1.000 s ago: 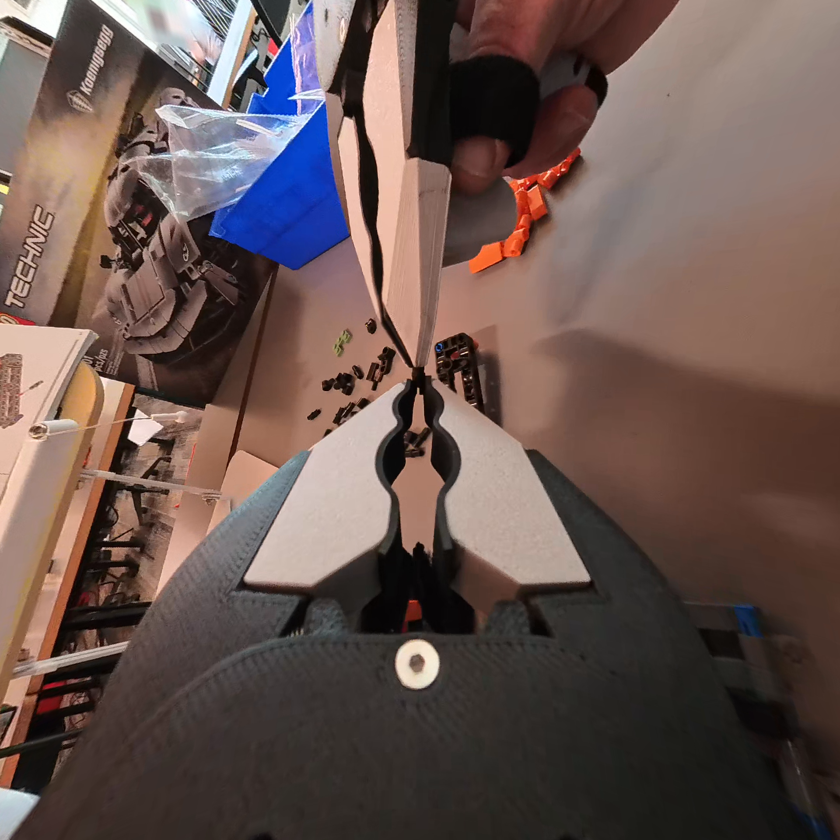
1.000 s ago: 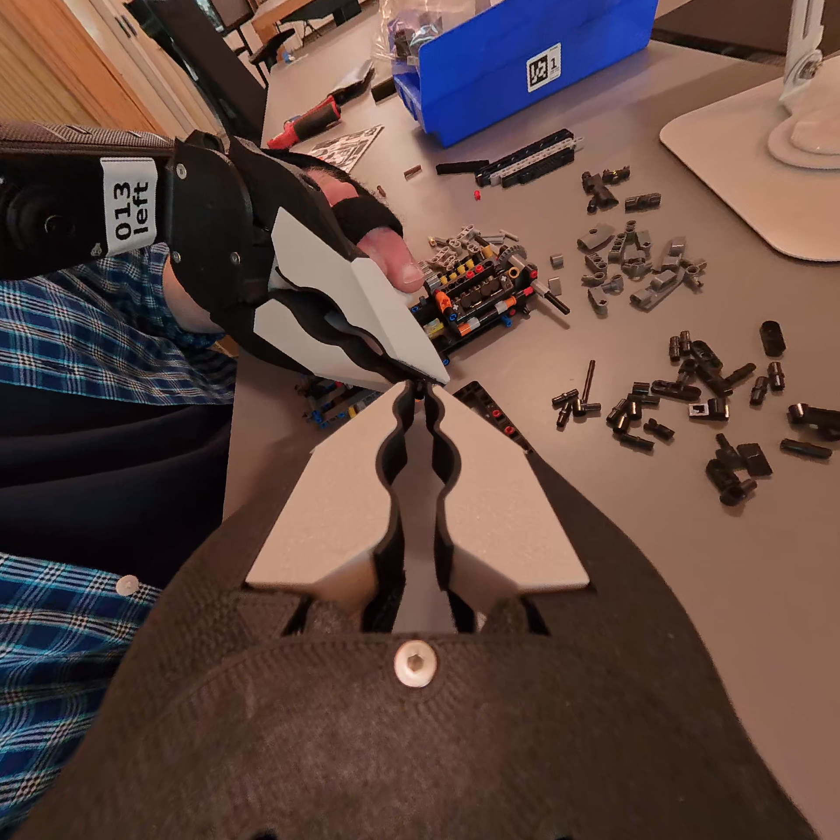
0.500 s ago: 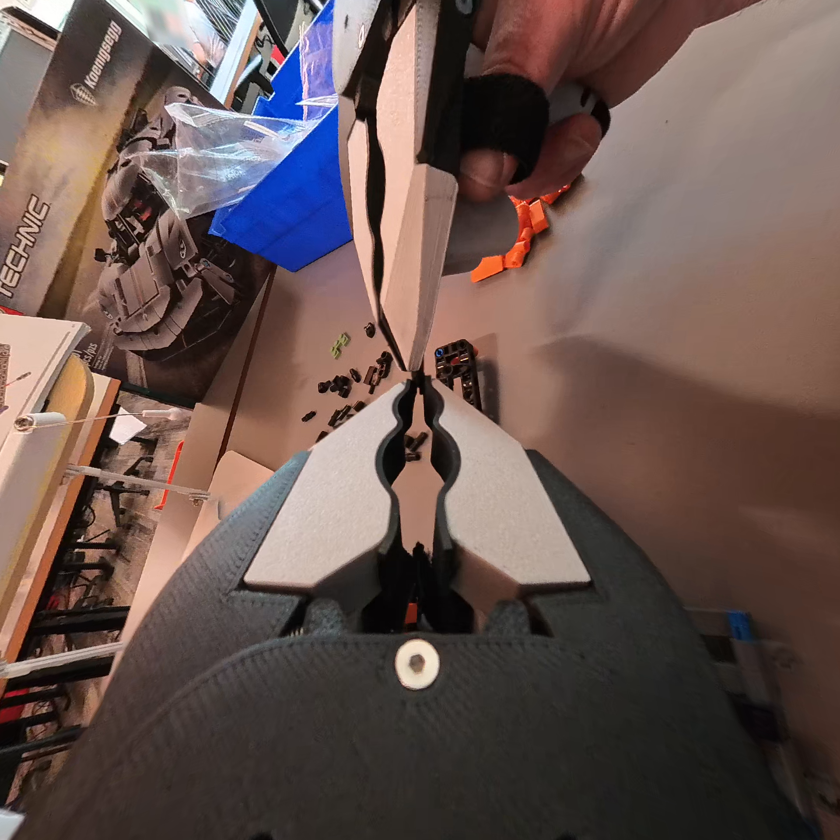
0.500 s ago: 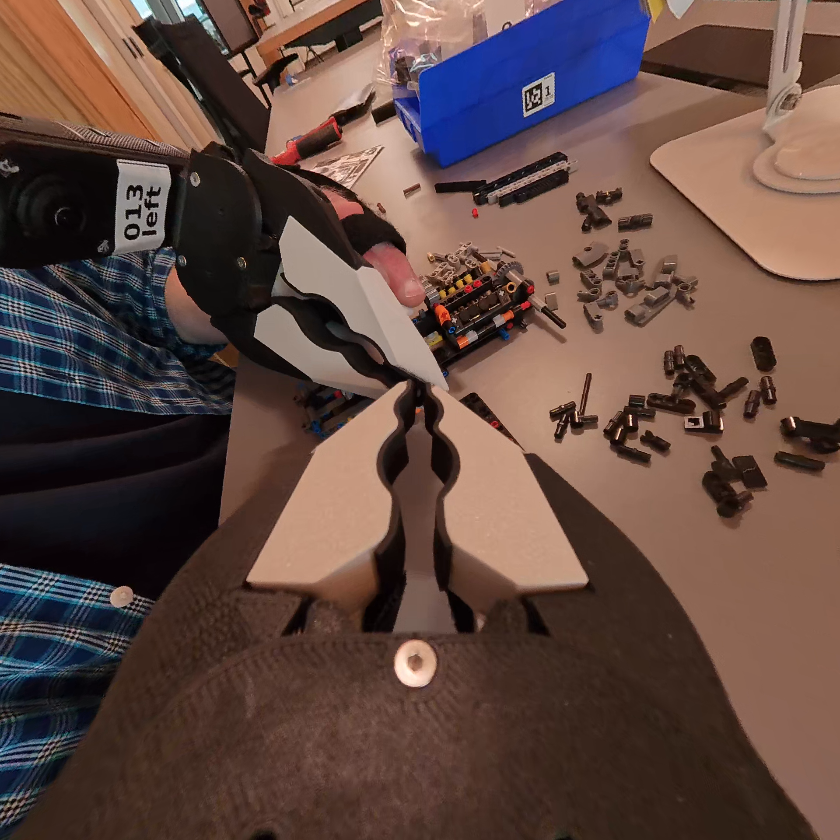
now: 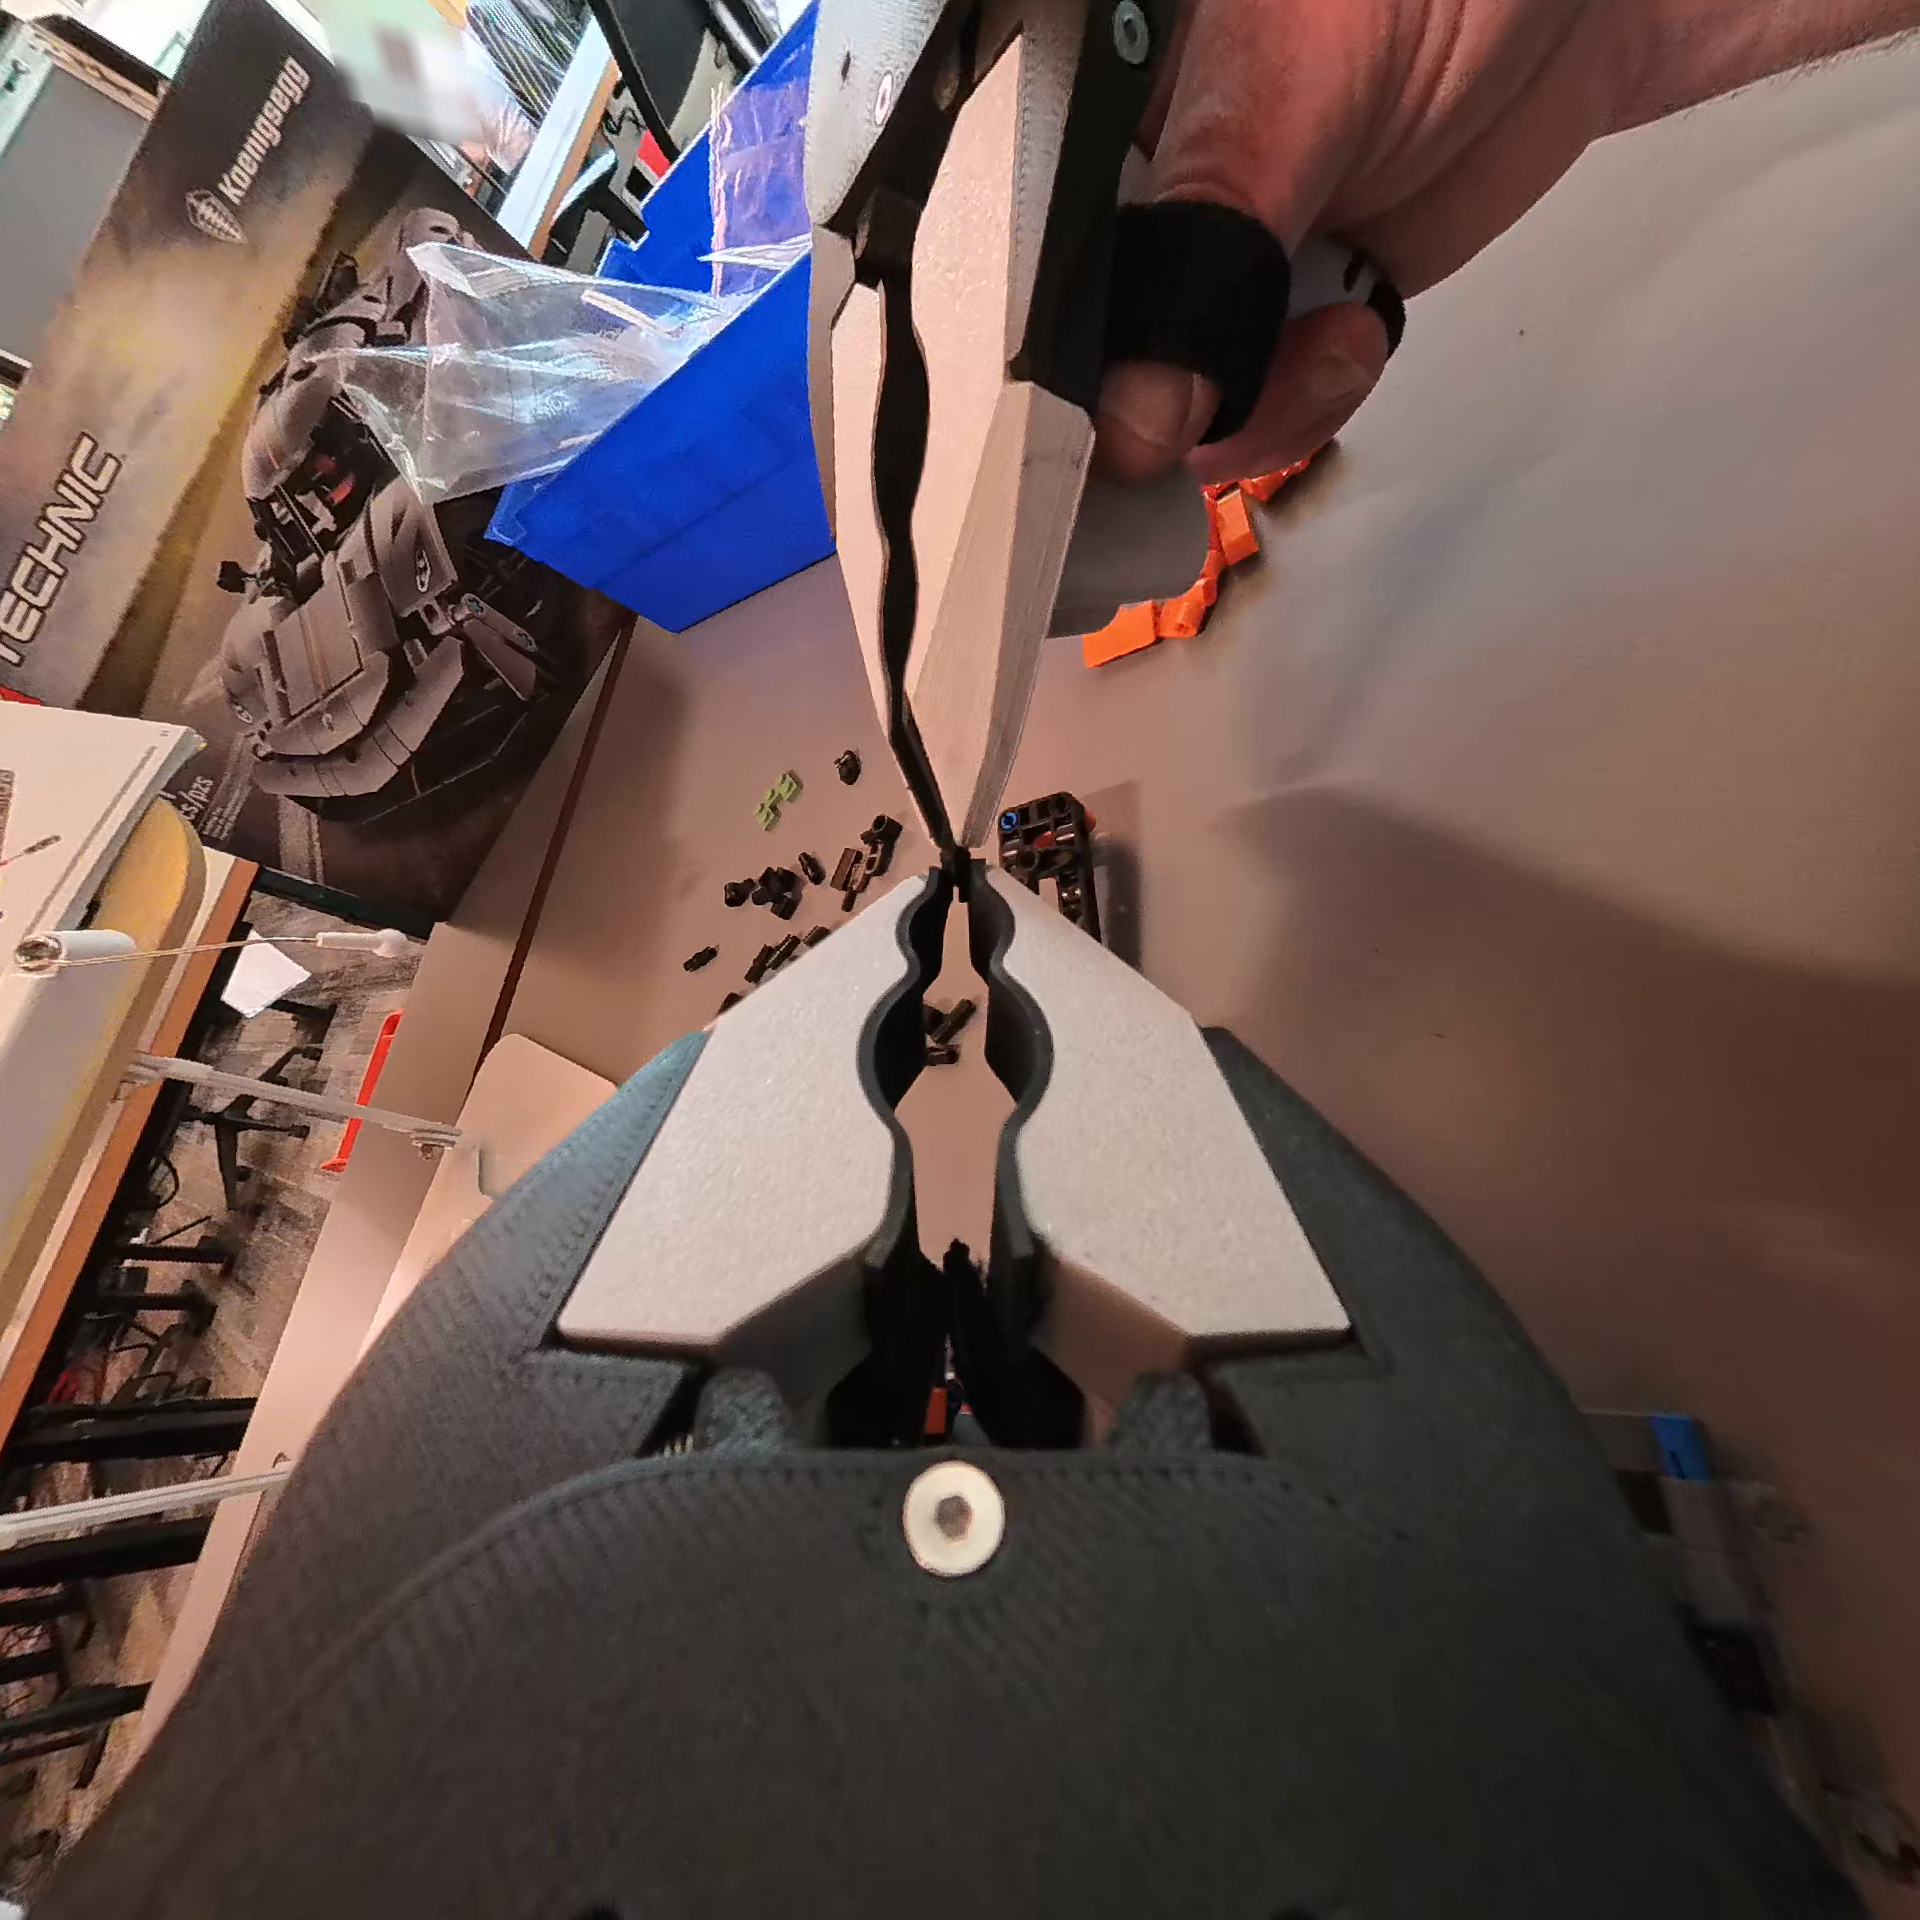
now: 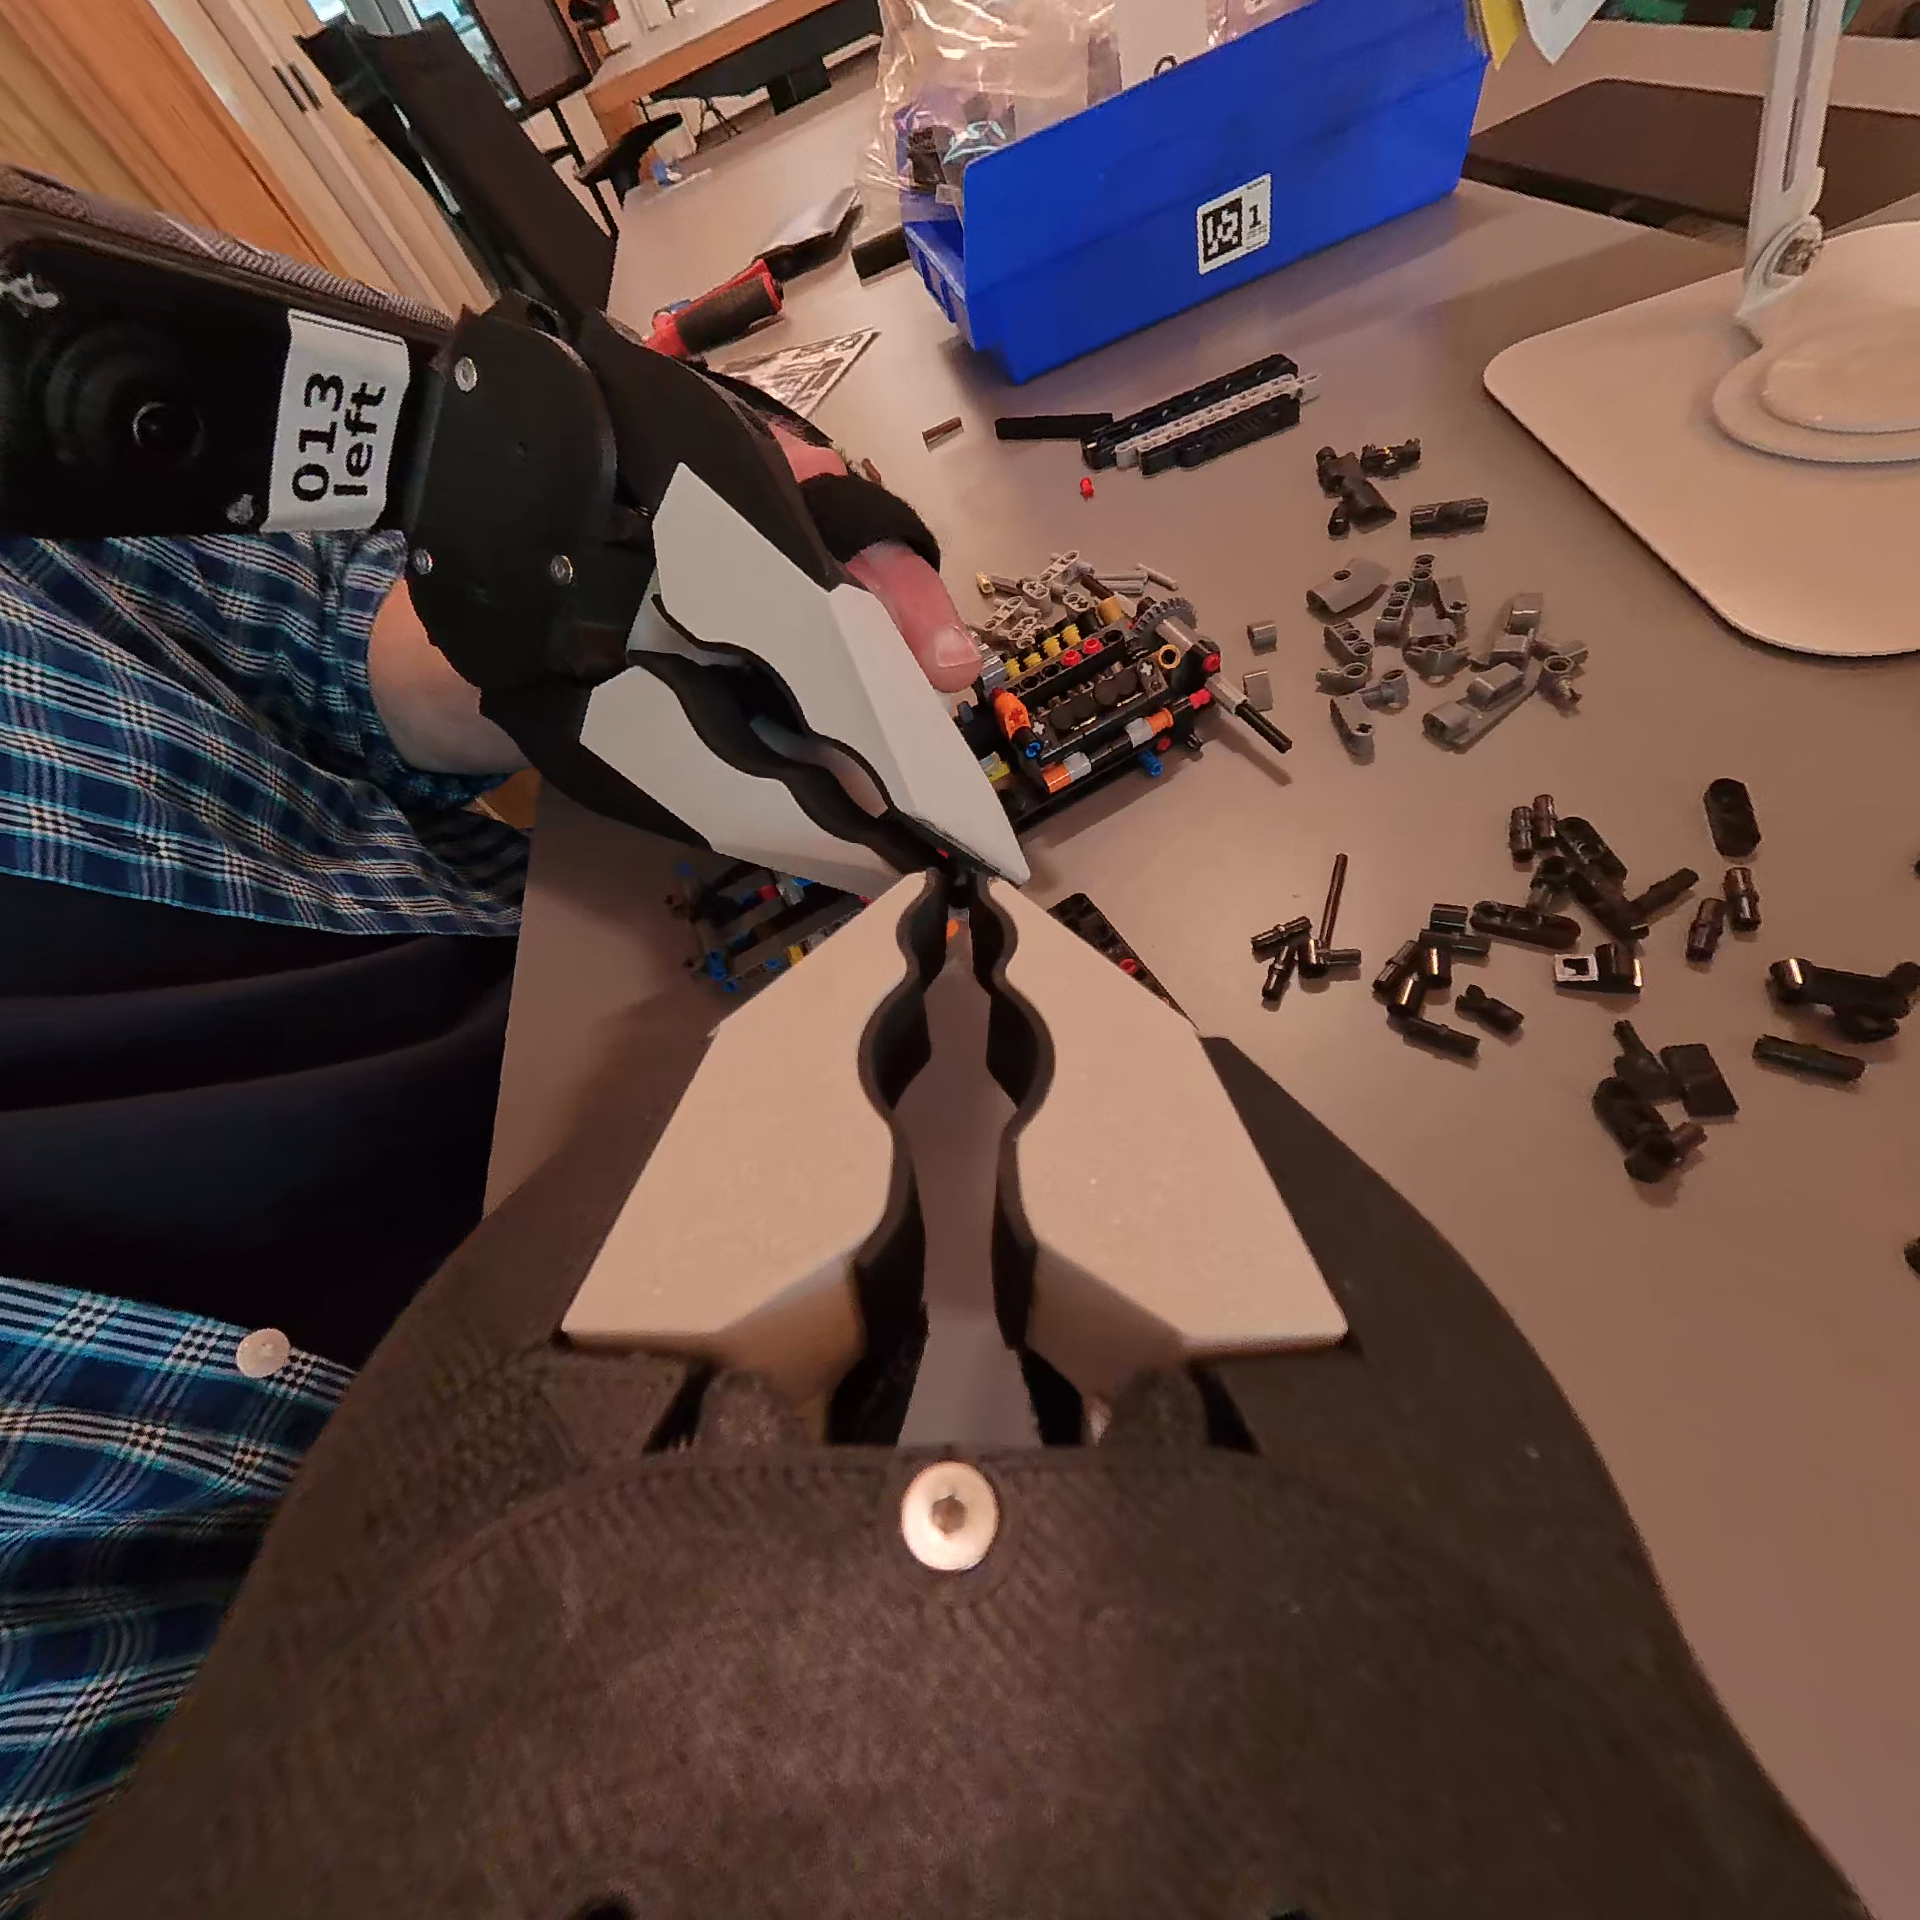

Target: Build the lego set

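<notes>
My left gripper (image 5: 954, 883) and right gripper (image 6: 954, 896) meet tip to tip above the table. Both are shut on a small black pin (image 5: 961, 864), which also shows in the right wrist view (image 6: 951, 885). The right gripper (image 5: 943, 840) comes down from above in the left wrist view. The left gripper (image 6: 935, 858) comes in from the left in the right wrist view. A partly built model (image 6: 1091, 707) with coloured pins lies just beyond the tips. A black frame piece (image 5: 1049, 852) lies on the table behind the tips.
Loose black pins (image 6: 1558, 935) and grey pieces (image 6: 1444, 655) are scattered to the right. A blue bin (image 6: 1195, 197) and a long black beam (image 6: 1195, 416) lie farther back. A white stand base (image 6: 1714, 436) sits at the right. Orange pieces (image 5: 1174, 613) and the set's box (image 5: 260, 468) show in the left wrist view. The tips of both grippers are at nearly the same place.
Both grippers stay tip to tip with the same hold. The pair has only drifted slightly; nothing on the table has moved.
</notes>
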`<action>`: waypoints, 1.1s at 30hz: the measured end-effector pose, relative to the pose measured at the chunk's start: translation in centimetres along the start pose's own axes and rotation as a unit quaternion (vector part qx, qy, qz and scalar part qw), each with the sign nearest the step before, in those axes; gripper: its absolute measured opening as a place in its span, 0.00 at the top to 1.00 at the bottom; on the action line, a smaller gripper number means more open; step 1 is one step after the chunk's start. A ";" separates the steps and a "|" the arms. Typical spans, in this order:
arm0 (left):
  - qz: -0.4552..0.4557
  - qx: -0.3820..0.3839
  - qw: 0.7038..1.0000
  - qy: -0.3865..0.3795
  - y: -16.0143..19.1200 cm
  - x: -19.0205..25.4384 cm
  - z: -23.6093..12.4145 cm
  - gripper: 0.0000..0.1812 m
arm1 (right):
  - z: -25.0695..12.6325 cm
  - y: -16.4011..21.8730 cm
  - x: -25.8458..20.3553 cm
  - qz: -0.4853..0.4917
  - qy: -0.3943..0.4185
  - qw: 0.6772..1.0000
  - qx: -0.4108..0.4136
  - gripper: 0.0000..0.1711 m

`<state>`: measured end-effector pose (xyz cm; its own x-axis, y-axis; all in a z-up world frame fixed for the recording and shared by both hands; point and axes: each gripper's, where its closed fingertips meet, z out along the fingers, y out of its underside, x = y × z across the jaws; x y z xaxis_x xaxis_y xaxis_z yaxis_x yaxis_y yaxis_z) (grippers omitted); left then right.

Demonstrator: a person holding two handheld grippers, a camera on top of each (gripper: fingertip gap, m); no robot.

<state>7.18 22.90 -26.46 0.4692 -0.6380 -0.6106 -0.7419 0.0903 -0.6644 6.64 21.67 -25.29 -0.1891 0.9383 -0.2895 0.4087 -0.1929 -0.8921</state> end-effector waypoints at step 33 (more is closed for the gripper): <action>-0.123 -0.257 0.944 0.165 7.9 2.6 1.0 0.88 | 0.8 4.6 3.8 -0.075 0.124 0.980 -0.134 1.00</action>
<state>3.02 22.70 -33.75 0.5452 -0.8030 -0.2407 -0.8043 -0.4201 -0.4202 7.10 24.11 -30.82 -0.0557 0.9977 -0.0399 0.6188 0.0032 -0.7856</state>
